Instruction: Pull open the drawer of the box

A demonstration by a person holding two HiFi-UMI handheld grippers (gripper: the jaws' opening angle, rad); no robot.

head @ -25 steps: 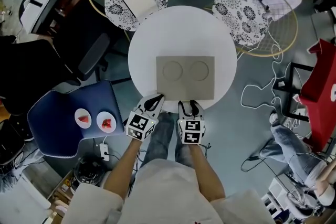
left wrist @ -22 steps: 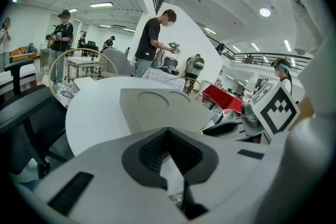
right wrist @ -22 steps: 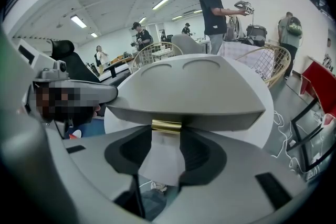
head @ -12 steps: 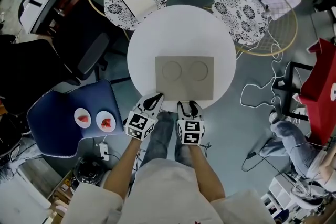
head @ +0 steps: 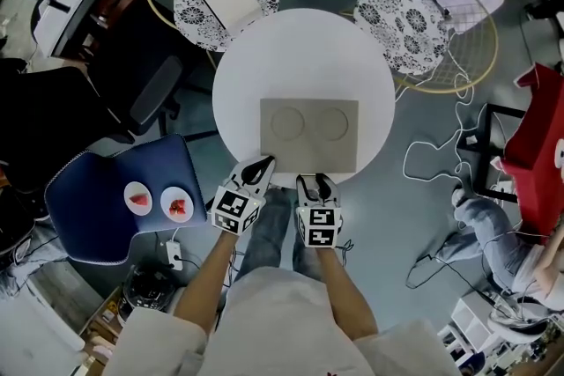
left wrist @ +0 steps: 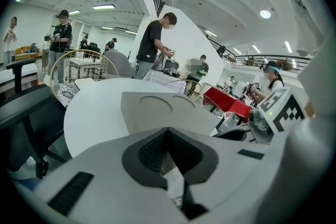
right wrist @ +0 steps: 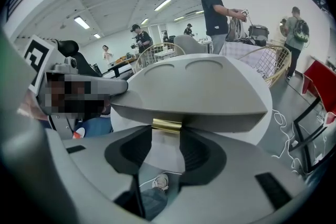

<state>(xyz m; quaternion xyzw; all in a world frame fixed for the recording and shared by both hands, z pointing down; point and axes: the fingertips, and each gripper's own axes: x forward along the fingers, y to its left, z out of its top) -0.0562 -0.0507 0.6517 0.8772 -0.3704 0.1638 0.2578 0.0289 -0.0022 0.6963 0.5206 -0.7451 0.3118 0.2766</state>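
Observation:
A flat grey box (head: 308,133) with two round recesses in its top lies on the round white table (head: 300,48), near the table's front edge. A brass drawer handle (right wrist: 167,124) sticks out under the box's front lip (right wrist: 194,107). My right gripper (head: 315,182) points at that front face and stands open (right wrist: 167,136), with the handle right at its fingertips, one pad on each side. My left gripper (head: 259,166) is at the box's front left corner. Its jaws (left wrist: 168,132) meet in a point, shut on nothing, just short of the box (left wrist: 157,113).
Two wire chairs with patterned cushions (head: 227,3) (head: 407,22) stand behind the table. A black office chair (head: 132,75) and a blue seat with two small plates (head: 123,198) are at the left. Cables (head: 432,163) lie on the floor at the right. People stand far behind.

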